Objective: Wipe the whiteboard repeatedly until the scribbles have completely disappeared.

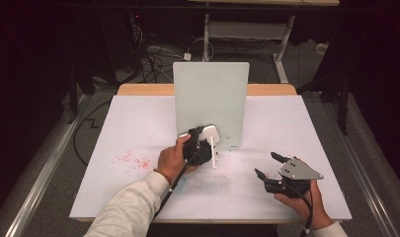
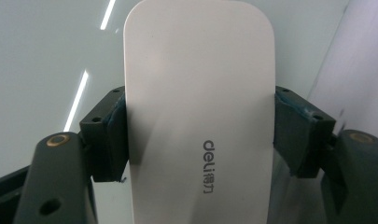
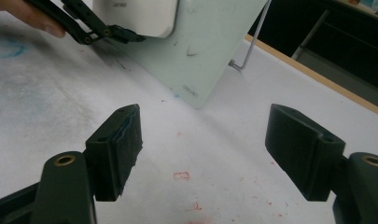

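Observation:
A pale green glass board (image 1: 211,98) stands upright at the middle of the table. My left gripper (image 1: 200,143) is shut on a white eraser (image 1: 209,133) and holds it against the board's lower left part. In the left gripper view the eraser (image 2: 200,107), marked "deli", sits clamped between both pads with the board (image 2: 46,56) right behind it. My right gripper (image 1: 264,163) rests open near the front right of the table, held by a hand. The right gripper view shows that gripper (image 3: 205,144) with nothing between its fingers, and the board (image 3: 210,51) and eraser (image 3: 135,16) farther off.
The white table cover (image 1: 138,128) carries red specks (image 1: 133,159) at front left and a grey smudge in front of the board. A thin white stick (image 1: 215,153) stands beside the left gripper. A wire stand (image 3: 245,56) props the board from behind.

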Tool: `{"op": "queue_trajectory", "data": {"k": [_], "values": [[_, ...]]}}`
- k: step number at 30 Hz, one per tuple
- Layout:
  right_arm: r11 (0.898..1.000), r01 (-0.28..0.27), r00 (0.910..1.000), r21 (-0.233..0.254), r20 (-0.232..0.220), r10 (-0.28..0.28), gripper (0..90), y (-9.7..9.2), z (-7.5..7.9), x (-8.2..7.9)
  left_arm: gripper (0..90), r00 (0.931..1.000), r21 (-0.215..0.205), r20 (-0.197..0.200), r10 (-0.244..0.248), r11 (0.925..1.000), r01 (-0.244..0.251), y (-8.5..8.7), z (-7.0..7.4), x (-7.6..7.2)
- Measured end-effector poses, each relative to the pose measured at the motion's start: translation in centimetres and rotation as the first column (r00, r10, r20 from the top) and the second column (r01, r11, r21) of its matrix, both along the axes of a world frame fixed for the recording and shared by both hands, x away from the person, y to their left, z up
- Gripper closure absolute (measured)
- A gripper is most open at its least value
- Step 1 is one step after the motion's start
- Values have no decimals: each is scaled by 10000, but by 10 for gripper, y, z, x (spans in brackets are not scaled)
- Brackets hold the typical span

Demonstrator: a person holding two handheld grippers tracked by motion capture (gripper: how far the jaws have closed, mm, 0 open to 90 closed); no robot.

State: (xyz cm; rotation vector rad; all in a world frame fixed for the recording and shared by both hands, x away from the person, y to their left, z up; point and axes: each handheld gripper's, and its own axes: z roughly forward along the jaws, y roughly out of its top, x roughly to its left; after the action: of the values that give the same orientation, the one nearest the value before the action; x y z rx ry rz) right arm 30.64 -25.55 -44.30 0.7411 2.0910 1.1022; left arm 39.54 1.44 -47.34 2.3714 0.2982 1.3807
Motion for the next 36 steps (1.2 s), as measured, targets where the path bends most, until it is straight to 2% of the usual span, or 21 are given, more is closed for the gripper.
{"op": "queue_trajectory", "data": {"k": [6, 8, 11, 13, 17, 20, 22, 24, 28, 31, 32, 36], "values": [[10000, -22, 10000, -28, -11, 22, 276, -1, -1, 0, 281, 9989, 418, 186, -438, 9982, 430, -34, -3, -1], [10000, -6, 10000, -8, -8, 6, 276, -1, 0, 0, 281, 9985, 811, 168, -515, 9955, 500, -43, -3, -2], [10000, 25, 10000, 33, -10, -25, 276, -2, 0, 0, 281, 9973, 618, 281, -678, 9959, 660, -56, -8, -2], [10000, 34, 10000, 39, 8, -34, 276, -3, 0, 0, 281, 9975, 643, 236, -672, 9958, 656, -61, -7, -2], [10000, 25, 10000, 22, 12, -25, 276, -3, 0, 0, 282, 9971, 299, 250, -716, 9970, 708, -68, 0, 2], [10000, 9, 10000, 44, 24, -9, 276, -3, 1, 0, 281, 9974, 94, 283, -655, 9978, 653, -65, 10, 5], [10000, 6, 10000, 44, 18, -6, 277, -4, 1, 0, 281, 9982, -202, 338, -499, 9985, 506, -59, 18, 9], [10000, 30, 10000, 35, 32, -30, 277, -4, 0, 0, 282, 9988, -481, 391, -295, 9984, 314, -50, 28, 12], [10000, 7, 10000, 64, 65, -8, 276, -4, 1, -1, 282, 9995, -1074, 301, 33, 9942, 0, -28, 37, 15], [10000, 24, 10000, 48, 69, -24, 277, -4, 2, -1, 282, 9994, -1028, 279, 218, 9945, -188, -14, 36, 14], [10000, 18, 10000, 44, 68, -19, 277, -4, 1, -1, 282, 9993, -1164, 277, 232, 9930, -199, -9, 33, 13], [10000, -33, 10000, -17, 42, 33, 277, -2, 1, -1, 282, 9993, -864, 161, 335, 9958, -320, 8, 23, 8]]}}
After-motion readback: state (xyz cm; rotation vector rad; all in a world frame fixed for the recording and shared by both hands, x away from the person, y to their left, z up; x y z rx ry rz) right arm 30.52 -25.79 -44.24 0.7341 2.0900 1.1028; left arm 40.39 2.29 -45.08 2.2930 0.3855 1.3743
